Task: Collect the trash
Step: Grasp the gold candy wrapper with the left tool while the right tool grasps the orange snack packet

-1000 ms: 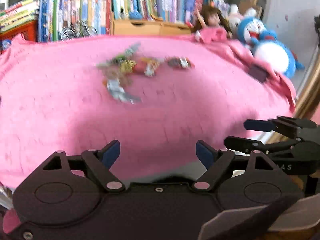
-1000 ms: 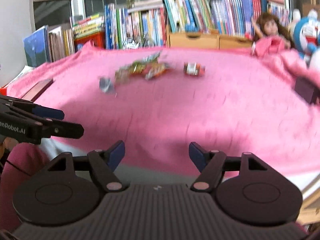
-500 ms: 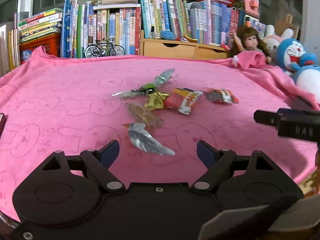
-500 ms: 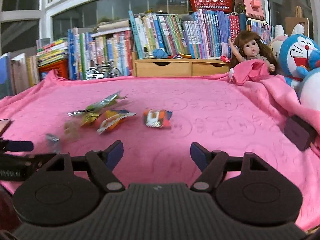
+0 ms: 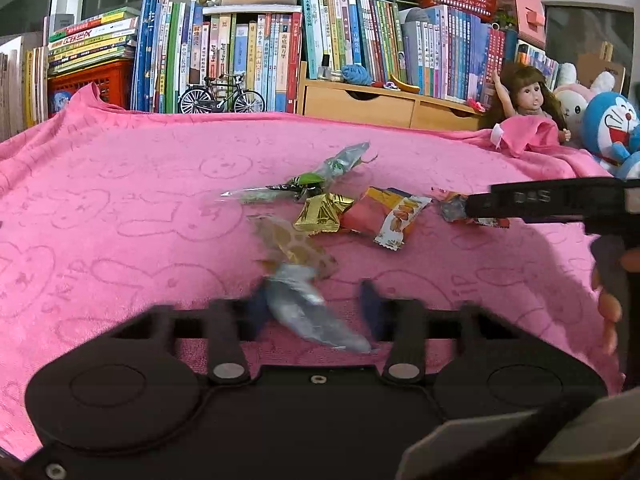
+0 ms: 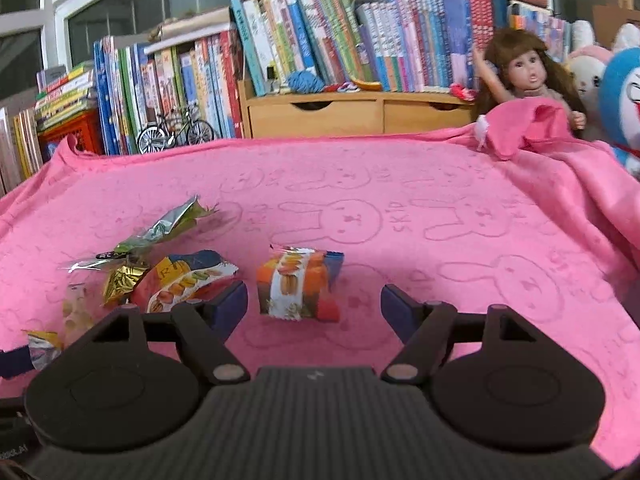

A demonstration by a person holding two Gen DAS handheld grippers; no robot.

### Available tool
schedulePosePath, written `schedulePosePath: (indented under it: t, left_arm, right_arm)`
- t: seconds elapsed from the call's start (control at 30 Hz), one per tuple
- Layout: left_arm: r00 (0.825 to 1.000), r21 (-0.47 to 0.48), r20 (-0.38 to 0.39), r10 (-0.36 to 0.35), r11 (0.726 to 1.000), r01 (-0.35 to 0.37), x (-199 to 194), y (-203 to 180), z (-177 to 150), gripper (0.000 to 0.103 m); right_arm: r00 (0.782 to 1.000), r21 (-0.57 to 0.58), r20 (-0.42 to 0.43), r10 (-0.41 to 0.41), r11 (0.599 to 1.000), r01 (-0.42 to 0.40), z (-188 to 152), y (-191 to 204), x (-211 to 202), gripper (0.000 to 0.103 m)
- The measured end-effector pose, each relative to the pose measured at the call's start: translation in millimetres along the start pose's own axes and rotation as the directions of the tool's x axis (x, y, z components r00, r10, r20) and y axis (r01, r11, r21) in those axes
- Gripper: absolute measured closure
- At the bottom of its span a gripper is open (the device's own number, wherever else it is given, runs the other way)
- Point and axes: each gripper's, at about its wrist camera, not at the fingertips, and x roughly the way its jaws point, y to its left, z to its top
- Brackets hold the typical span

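Your left gripper (image 5: 314, 306) sits low over the pink blanket (image 5: 120, 208) with its jaws apart and a crumpled silver wrapper (image 5: 308, 312) lying between the blue fingertips (image 5: 370, 306); the tips are blurred, so you cannot tell whether they touch it. Just beyond it lies a clear wrapper with gold print (image 5: 298, 246), then a gold foil wrapper (image 5: 322, 212) touching a red and orange snack packet (image 5: 384, 216). A green and silver wrapper (image 5: 316, 178) stretches behind those. Your right gripper (image 5: 560, 202) crosses in from the right edge, partly covering another packet (image 5: 454, 208), and your fingers (image 5: 608, 308) show on its handle.

From the right wrist, that gripper (image 6: 314, 306) is wide open, holding nothing. An orange snack packet (image 6: 300, 284) lies on the blanket between its 2 fingertips (image 6: 230, 304), touching neither. The rest of the litter is bunched at the left: a packet with a biscuit print (image 6: 184, 280) just beside the left fingertip, the gold foil (image 6: 120, 280) and the green and silver wrapper (image 6: 168, 226) behind.

At the back stand a row of books (image 6: 320, 40), a model bicycle (image 6: 174, 130), wooden drawers (image 6: 356, 114), a doll (image 6: 524, 76) and a blue plush toy (image 6: 622, 96)
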Motion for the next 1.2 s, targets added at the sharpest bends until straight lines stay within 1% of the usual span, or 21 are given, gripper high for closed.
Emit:
schedulePosePath:
  t: [0.03,0.07,0.1,0.13,0.2,0.4,0.6,0.7,0.9,1.2]
  left_arm:
    - [1.000,-0.008,-0.005,-0.010,1.000,0.010,0.7,0.8,0.2,0.085]
    - [1.000,-0.017,-0.006,-0.020,1.000,0.020,-0.1,1.4,0.3,0.085]
    - [1.000,-0.023,-0.006,-0.029,0.999,0.029,-0.9,2.4,0.4,0.086]
    - [0.999,-0.025,-0.005,-0.035,0.999,0.034,-1.7,3.0,0.9,0.087]
    - [0.999,-0.020,-0.005,-0.043,0.999,0.043,-3.9,3.9,1.9,0.089]
    - [0.998,-0.007,0.014,-0.061,0.998,0.061,-15.0,3.4,3.8,0.090]
    - [0.996,0.006,0.028,-0.079,0.997,0.079,-26.6,1.8,5.1,0.090]
    - [0.996,-0.002,0.029,-0.086,0.996,0.086,-31.8,3.2,5.3,0.090]
    - [0.994,0.001,0.028,-0.101,0.995,0.101,-45.8,3.1,2.9,0.090]
    - [0.990,0.010,0.025,-0.139,0.990,0.138,-79.0,1.0,-9.1,0.090]
  right_arm:
    - [1.000,0.000,-0.016,0.006,1.000,-0.006,1.0,1.0,5.9,0.023]
    - [1.000,0.000,-0.029,0.011,1.000,-0.011,1.7,1.7,9.8,0.030]
    - [0.999,0.001,-0.042,0.012,1.000,-0.012,1.8,2.0,13.4,0.034]
    - [0.998,0.005,-0.054,0.015,1.000,-0.015,1.8,2.3,16.2,0.050]
    - [0.998,0.015,-0.054,0.024,1.000,-0.023,0.2,2.2,15.9,0.051]
    - [0.999,-0.018,-0.030,0.031,0.999,-0.032,-7.0,4.6,-0.9,0.051]
    - [0.999,-0.008,0.000,0.052,0.999,-0.052,-12.1,1.8,-24.6,0.051]
    - [0.997,-0.016,0.019,0.069,0.998,-0.068,-17.7,4.4,-39.7,0.051]
    - [0.993,-0.028,0.050,0.105,0.994,-0.104,-32.6,10.5,-68.7,0.051]
    - [0.986,-0.034,0.066,0.152,0.988,-0.150,-63.8,19.9,-109.4,0.051]
